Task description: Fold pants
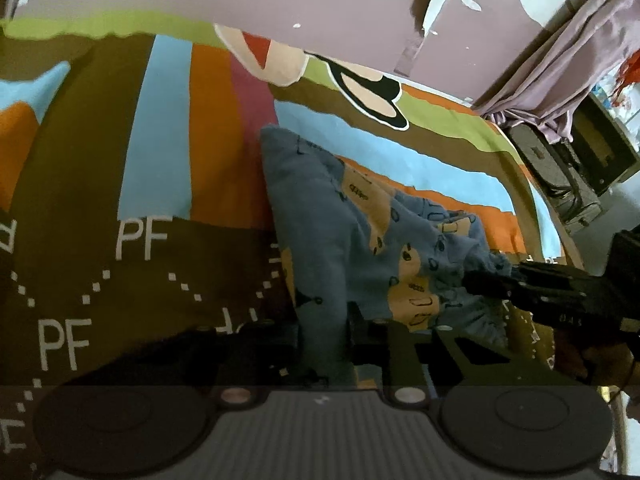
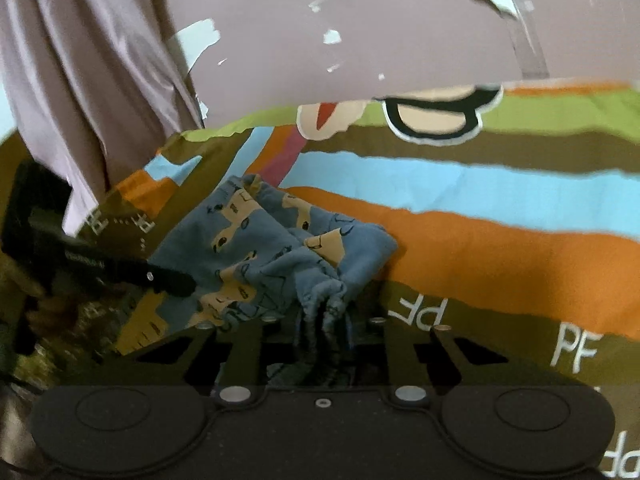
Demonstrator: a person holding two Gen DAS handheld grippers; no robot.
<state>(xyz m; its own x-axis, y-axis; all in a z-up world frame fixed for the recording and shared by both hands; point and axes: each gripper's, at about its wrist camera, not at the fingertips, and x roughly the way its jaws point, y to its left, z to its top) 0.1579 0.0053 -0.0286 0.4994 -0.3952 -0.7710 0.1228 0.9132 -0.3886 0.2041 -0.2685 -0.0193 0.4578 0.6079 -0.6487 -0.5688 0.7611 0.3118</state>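
Left gripper (image 1: 324,344) is sitting at the bottom of its own view with the jaws drawn nearly together, and a fold of the blue pants (image 1: 360,232) is running down between the fingers – pads pinching cloth. Right gripper (image 2: 324,344) is doing the same in its own view: jaws narrow, clamping a bunched, gathered edge of the pants (image 2: 280,248) that is hanging down between its fingers. Each tool is showing in the other camera: the right one is coming in from the right edge of the left view, black tip on the ruffled edge of the cloth, and the left one is coming in from the left edge of the right view, tip touching the near left part of the garment. Pants are blue with tan car-like prints, crumpled, not flat – lying on the striped bedsheet (image 1: 160,140), pulled up at the two gripped spots. Sheet is showing brown, light blue, orange and green bands with white "PF" lettering and a cartoon figure (image 1: 372,100) printed farther back. Beyond the bed, a mauve wall (image 1: 320,0) with peeling patches is filling the top of both views. A pale curtain (image 2: 80,80) is hanging at the bed's far corner, with dark boxes (image 1: 560,160) beside it in the left view.
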